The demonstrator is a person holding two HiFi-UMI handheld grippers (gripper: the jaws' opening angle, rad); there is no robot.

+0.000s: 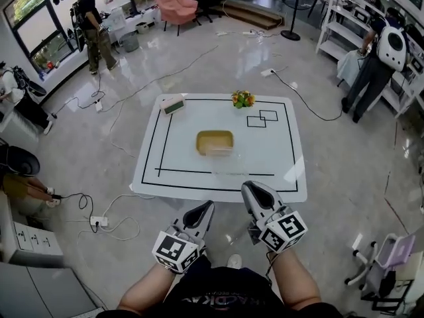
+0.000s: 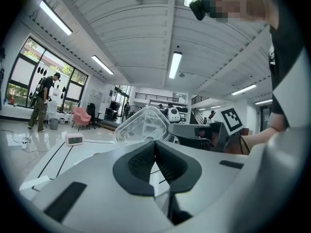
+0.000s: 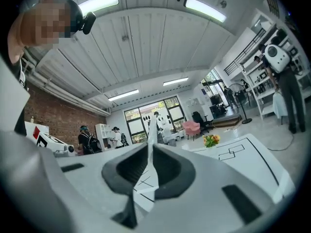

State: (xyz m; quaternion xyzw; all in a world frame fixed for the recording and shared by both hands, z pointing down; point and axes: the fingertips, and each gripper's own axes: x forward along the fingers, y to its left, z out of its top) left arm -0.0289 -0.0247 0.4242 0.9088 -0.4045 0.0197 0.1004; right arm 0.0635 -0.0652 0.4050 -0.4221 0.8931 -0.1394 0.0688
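The right gripper [image 1: 250, 189] pinches the rim of a clear plastic container [image 2: 143, 123] over the near edge of the white table [image 1: 281, 167]. The left gripper [image 1: 205, 209] hangs beside it, tongs pressed together on nothing. The container looks light, thin, bendy and slick, so its stiffer rim is the best hold

place: open lab or studio hall | signs: low white counter [image 1: 265, 158] taped with black lines; cables [image 1: 159, 78] and power strip [image 1: 98, 221] on glossy floor [image 1: 344, 171]; shelving [image 1: 338, 25]; people wearing backpack rigs [image 1: 391, 48]
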